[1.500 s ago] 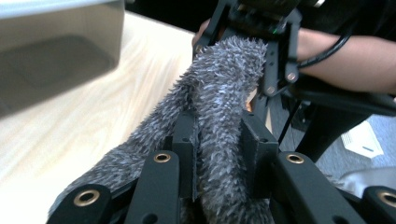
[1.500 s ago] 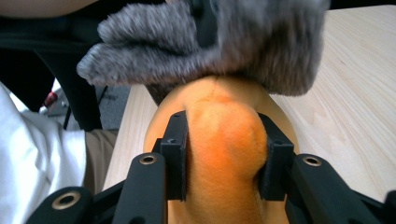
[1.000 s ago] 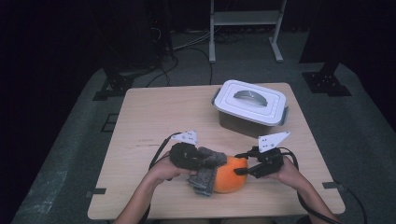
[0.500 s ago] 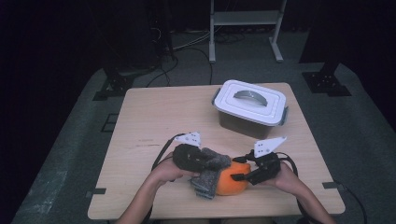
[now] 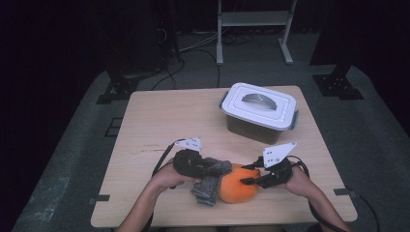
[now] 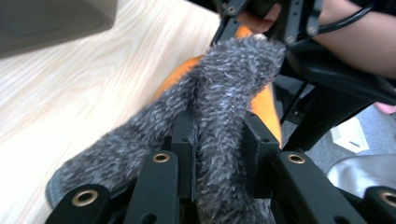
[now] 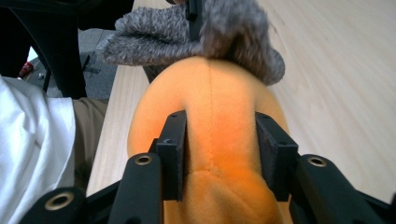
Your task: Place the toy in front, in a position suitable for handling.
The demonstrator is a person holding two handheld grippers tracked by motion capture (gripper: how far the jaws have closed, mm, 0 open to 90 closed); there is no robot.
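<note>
Left hand-held gripper (image 6: 212, 154) is clamped on a fold of the grey fuzzy sock (image 6: 219, 93), its two pads pressed into the pile with the fabric bunched between them. Right hand-held gripper (image 7: 219, 154) has just been closing its jaws, and its pads now pinch a ridge of the orange plush toy (image 7: 210, 140) between them.

The toy lies on the worktop (image 5: 169, 116), near its front edge, and everything else is best placed from it. The sock is draped over the left end of the toy, in the high view (image 5: 209, 176), and hangs down to the wood beside it. The white lidded box (image 5: 258, 108) stands well apart from the toy, toward the far right of the worktop.

The step in hand looks like pulling the sock over the toy, or off it; I cannot tell which. To do it well, I think the right grip must stay firm and low so that the toy does not roll, while the left one draws the fabric along the length of the toy, not upward. The plush is soft, so a shallow pinch may slip.

Both forearms come in low from the front edge. The two hand-held grippers point toward each other, almost level with the wood, one at each end of the toy.
</note>
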